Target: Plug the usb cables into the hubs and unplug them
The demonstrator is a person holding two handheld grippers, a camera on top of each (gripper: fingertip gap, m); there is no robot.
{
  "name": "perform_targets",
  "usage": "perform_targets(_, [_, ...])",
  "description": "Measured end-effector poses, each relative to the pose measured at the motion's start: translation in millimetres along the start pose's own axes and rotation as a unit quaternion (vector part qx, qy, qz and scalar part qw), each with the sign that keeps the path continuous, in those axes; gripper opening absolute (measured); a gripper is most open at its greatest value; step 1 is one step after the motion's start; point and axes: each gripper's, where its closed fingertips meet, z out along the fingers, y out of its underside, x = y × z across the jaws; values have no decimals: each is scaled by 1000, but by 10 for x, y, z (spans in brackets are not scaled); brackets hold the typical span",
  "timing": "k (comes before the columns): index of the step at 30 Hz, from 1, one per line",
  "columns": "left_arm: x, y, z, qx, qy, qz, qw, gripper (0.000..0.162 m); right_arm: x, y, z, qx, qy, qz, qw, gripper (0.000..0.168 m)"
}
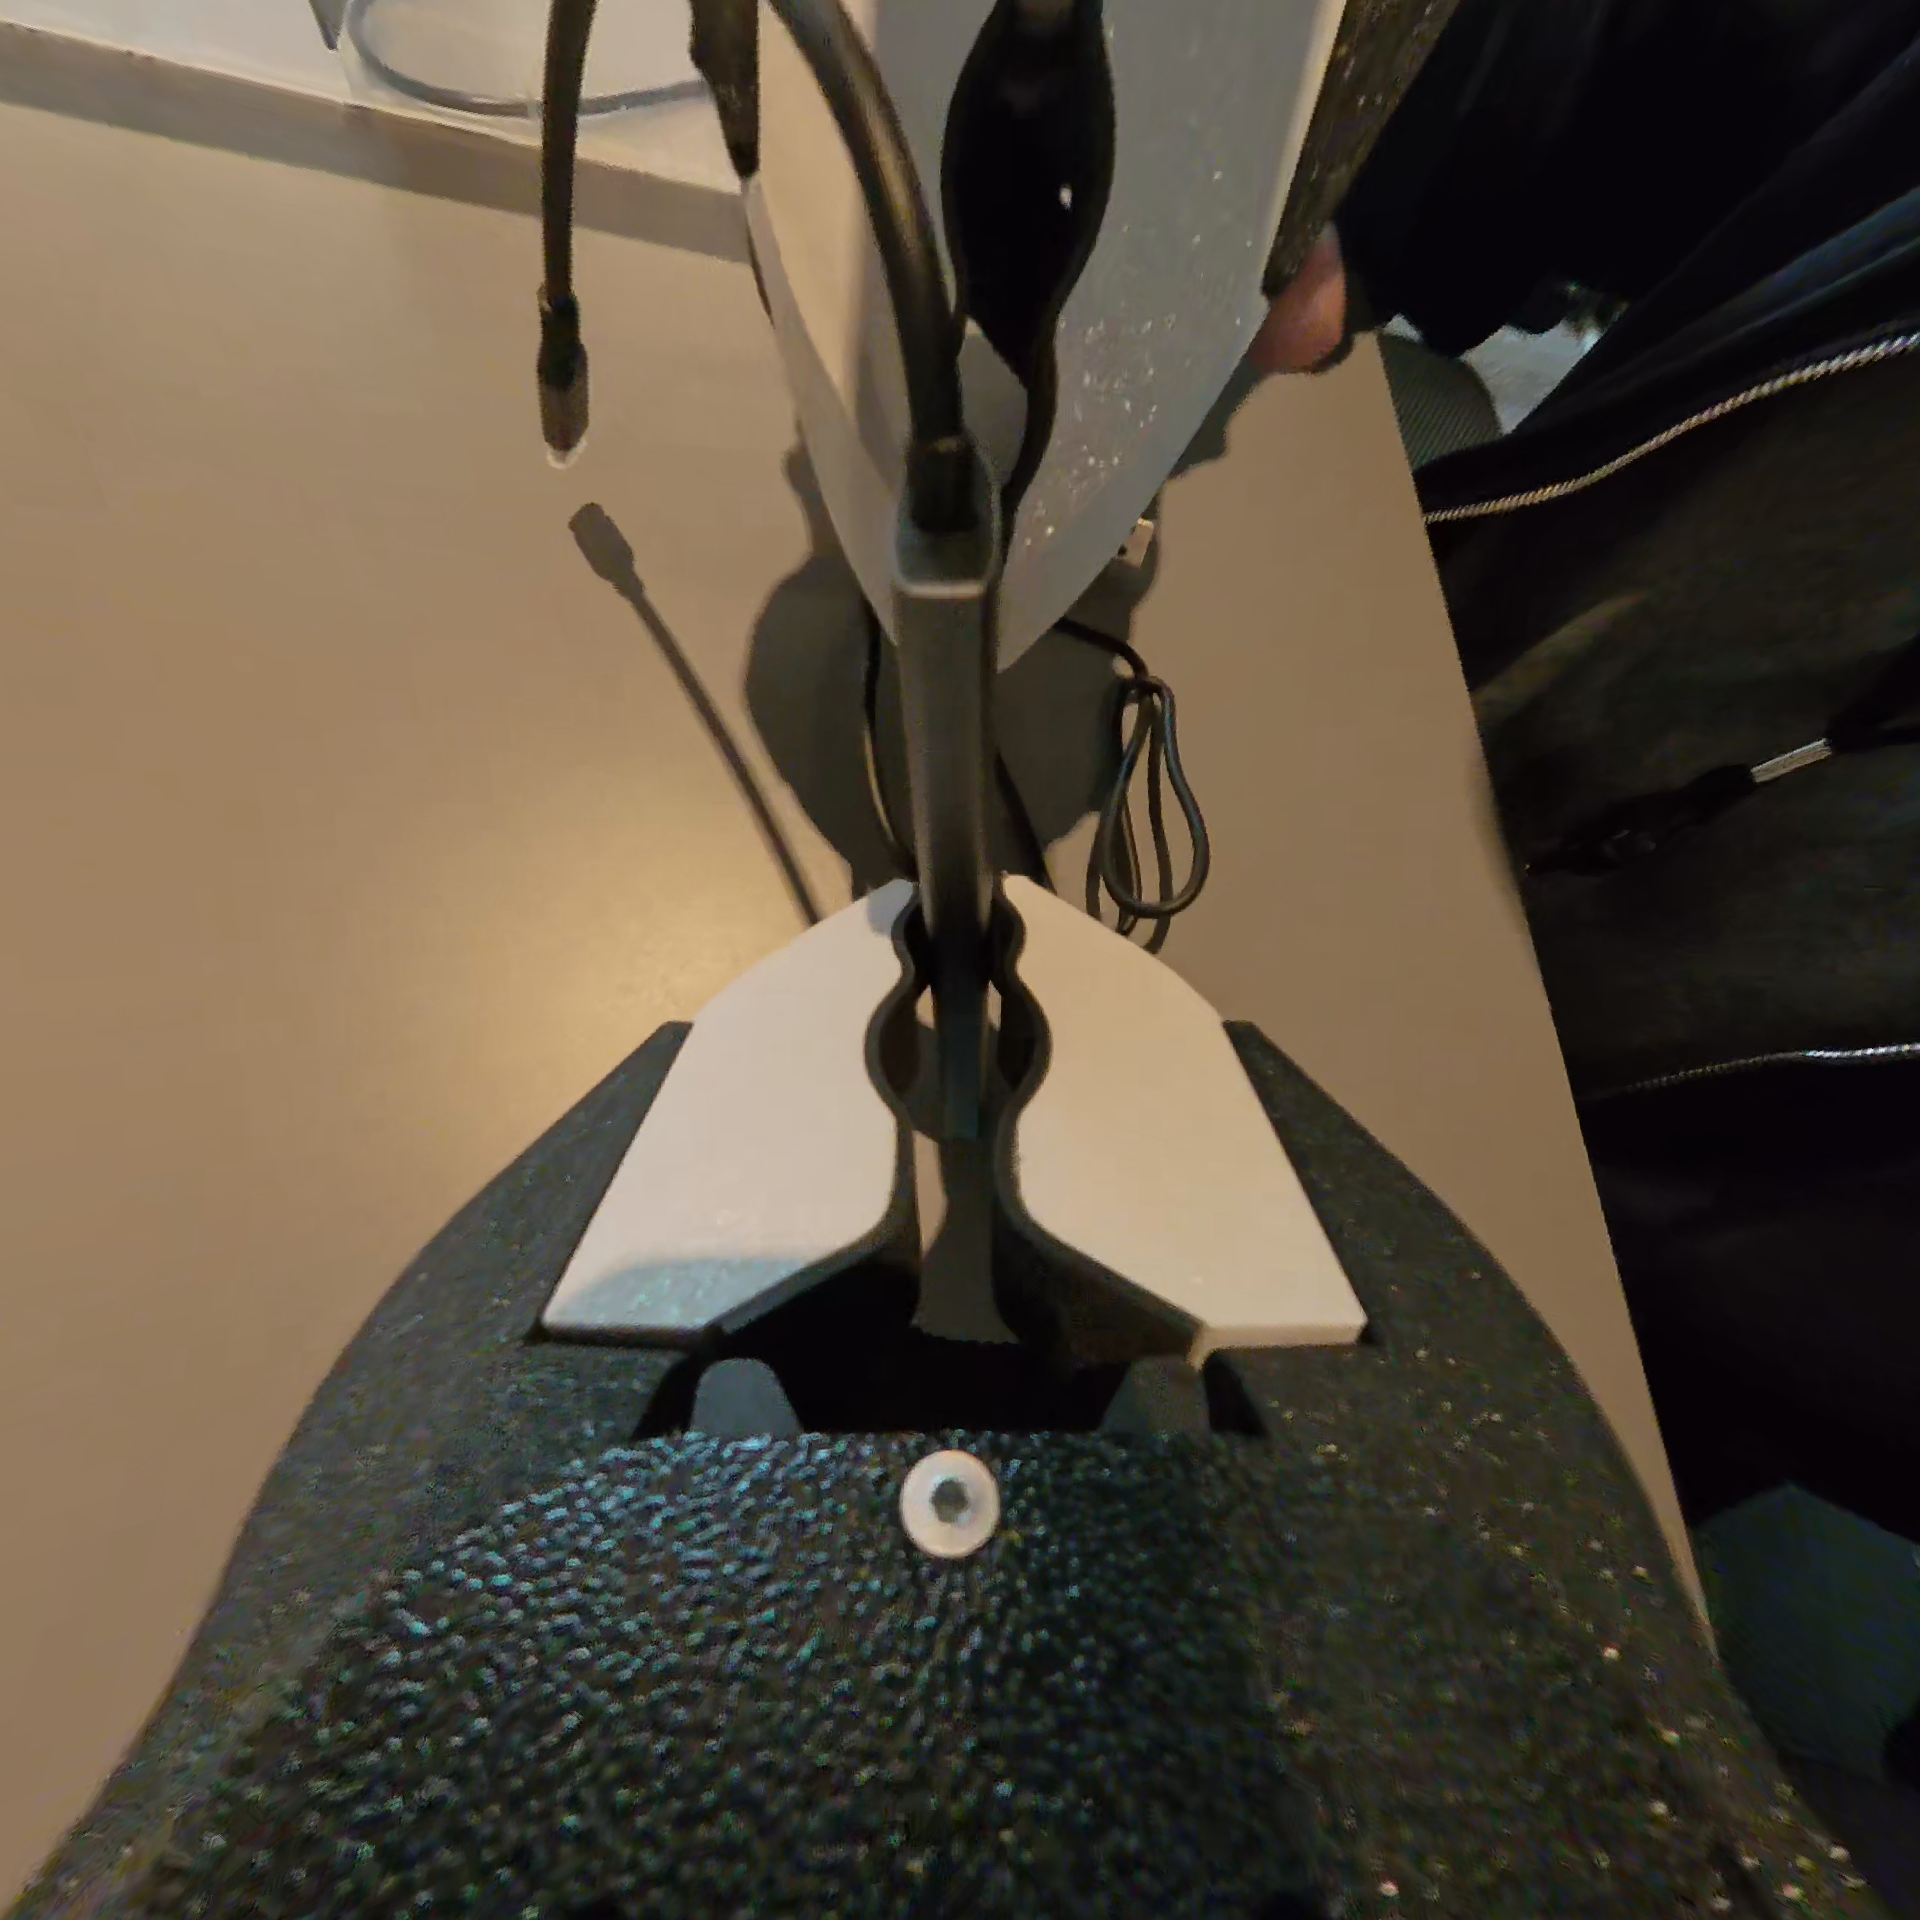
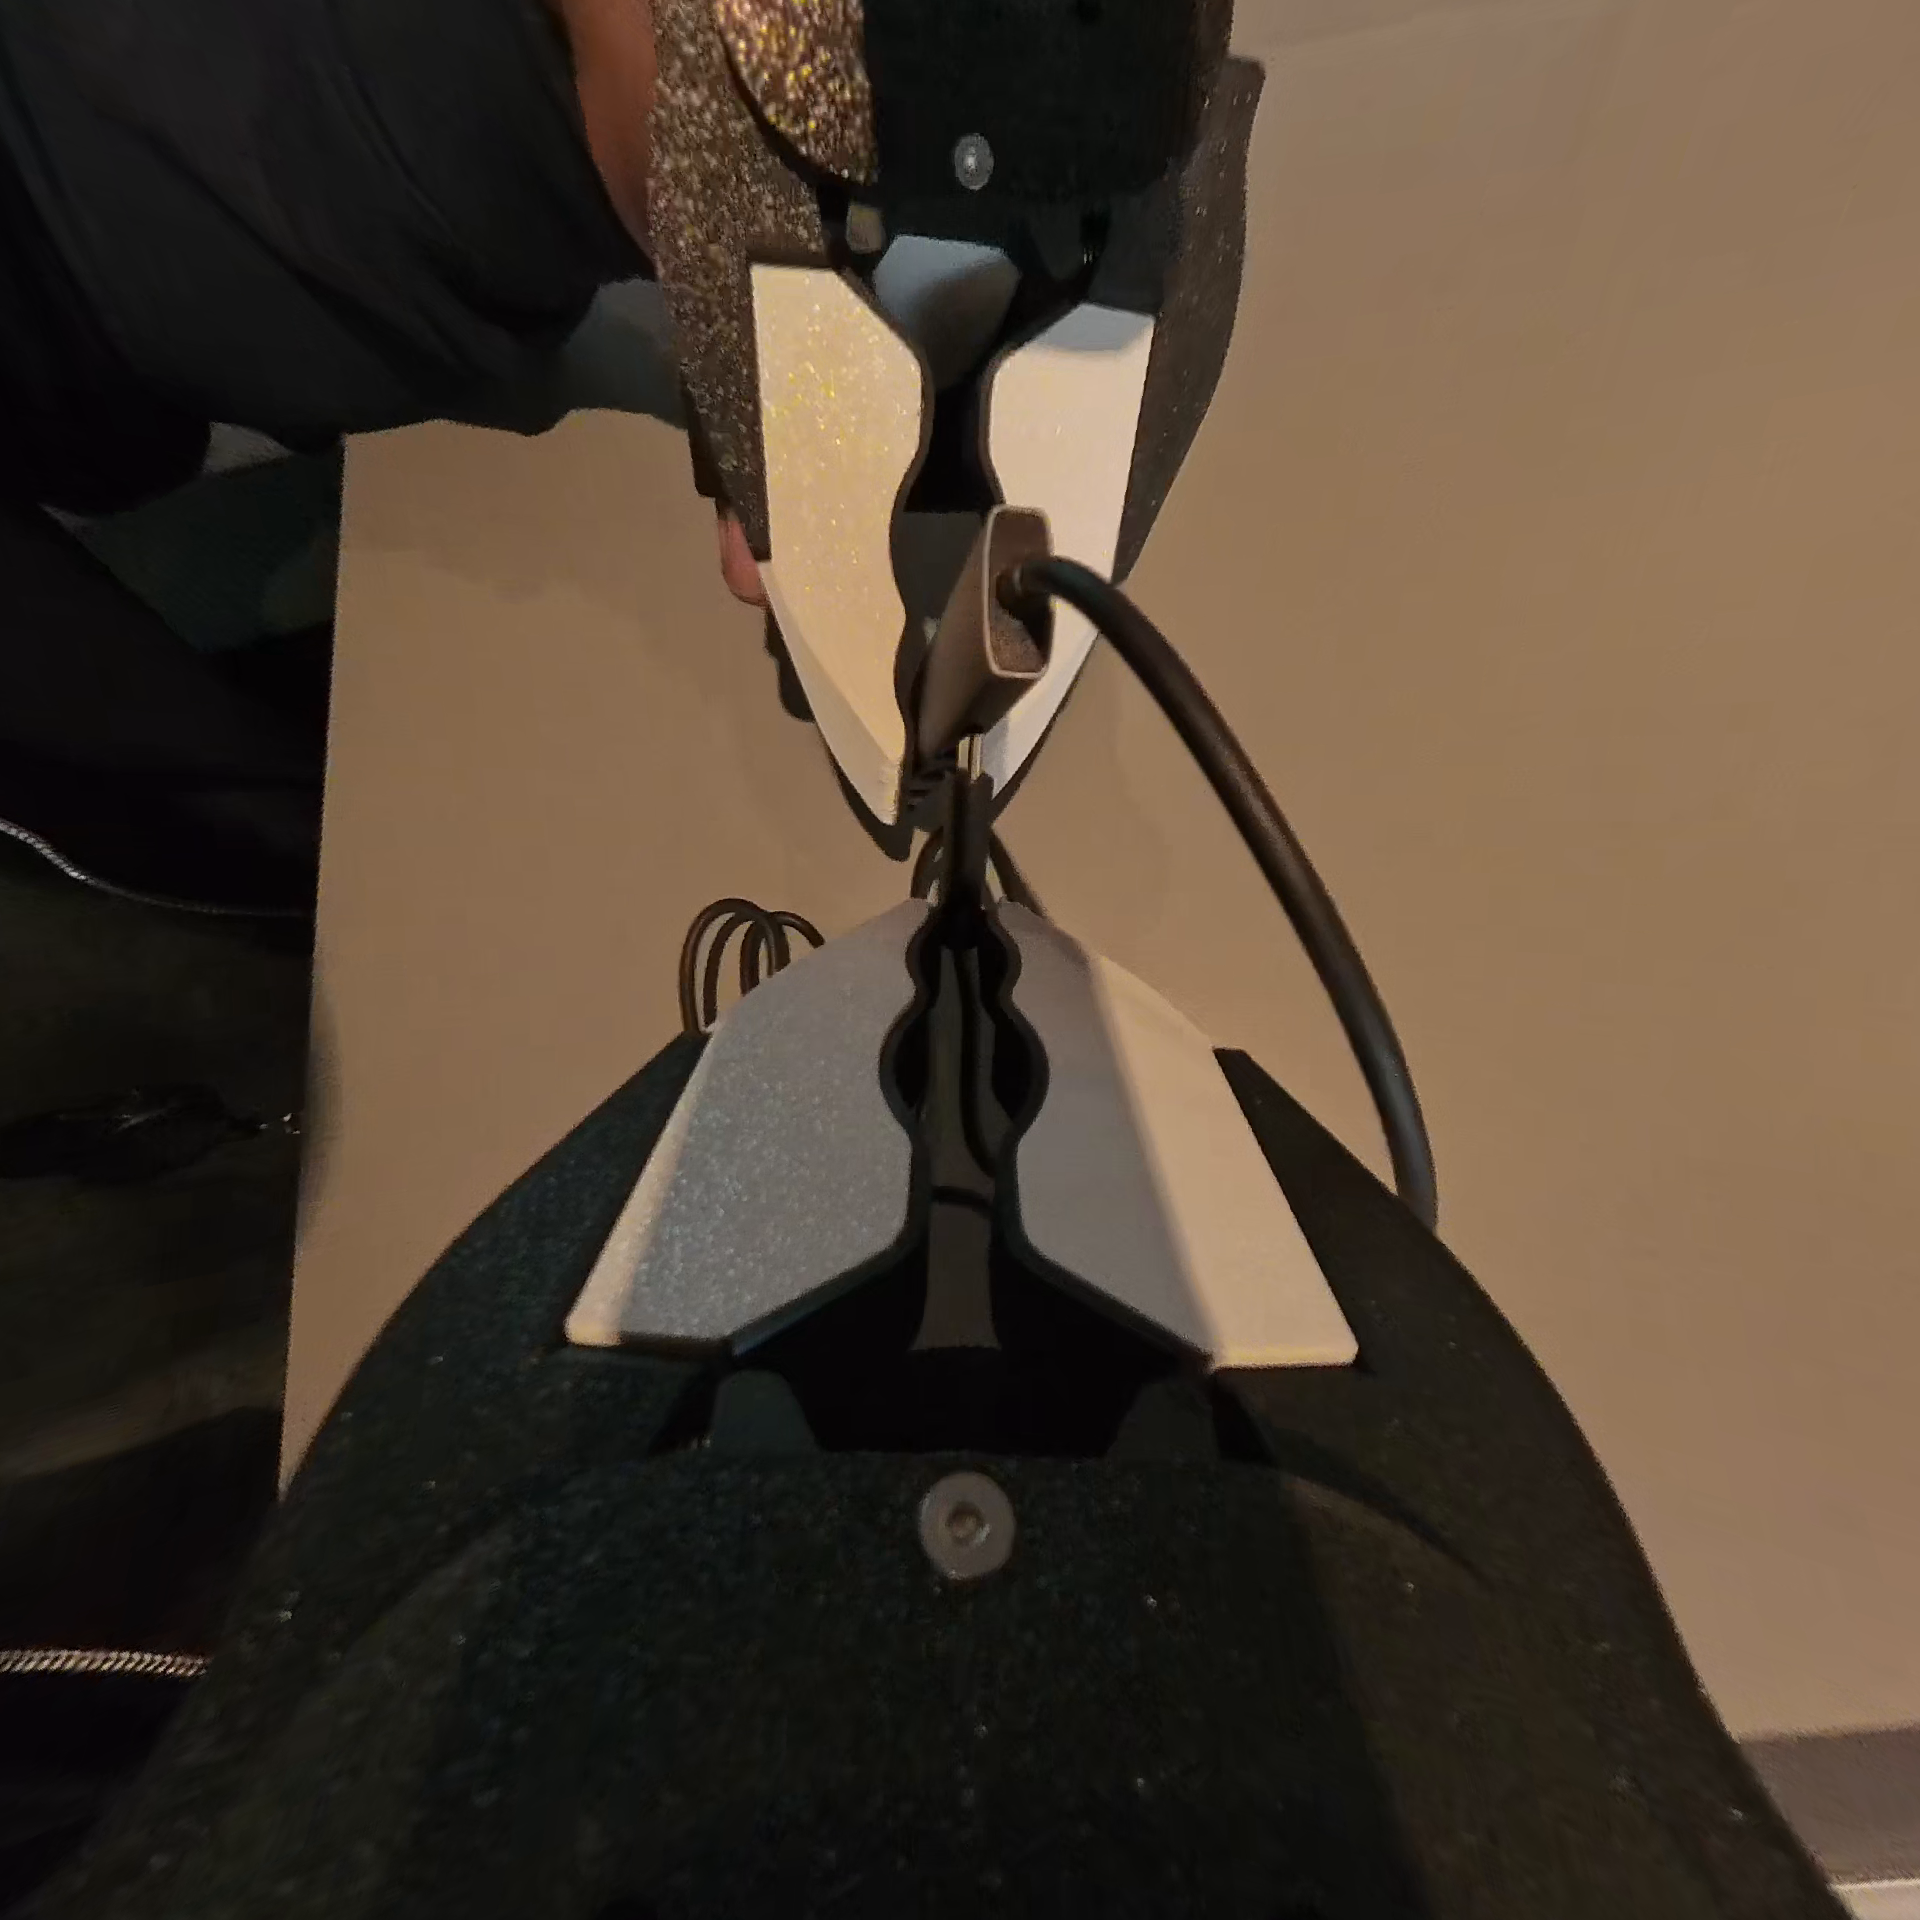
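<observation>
Where the grippers meet: above the table (image 1: 312, 727), tip to tip, near its edge.
Left gripper (image 1: 956, 914): fingers nearly closed, clamped on the lower end of the hub (image 1: 940, 727).
Hub: a slim grey bar, held edge-on off the table and pointing away from the left camera towards the right gripper (image 2: 961, 914).
Hub lead (image 2: 1247, 790): a thick black cord leaving the hub's end and arching down past the right gripper.
Right gripper: fingers nearly closed, pinching a thin black plug (image 2: 968, 821).
Plug: its metal tip meets the hub's near edge; how deep it sits cannot be told.
Spare cable (image 1: 561, 343): hangs free to the left of the hub, its end above the table.
Coil (image 1: 1148, 800): a thin black cord looped on the table below the grippers.
Person: dark zipped jacket (image 1: 1714, 727) beside the table edge.
</observation>
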Motion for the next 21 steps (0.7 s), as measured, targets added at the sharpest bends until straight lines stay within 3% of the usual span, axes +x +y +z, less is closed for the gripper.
perform_targets(9, [-111, -133, -209, 107, 39, -61, 992, 10, 88, 158, 125, 7, -30, 65, 997, 6])
perform_targets(16, [-195, -369, -444, 238, 74, -108, 962, 9, 33, 248, 316, -5, -61, 93, 994, 7])
perform_targets(21, [-243, -451, -461, 287, 87, -134, 944, 9, 38, 310, 393, -13, -71, 105, 992, 8])
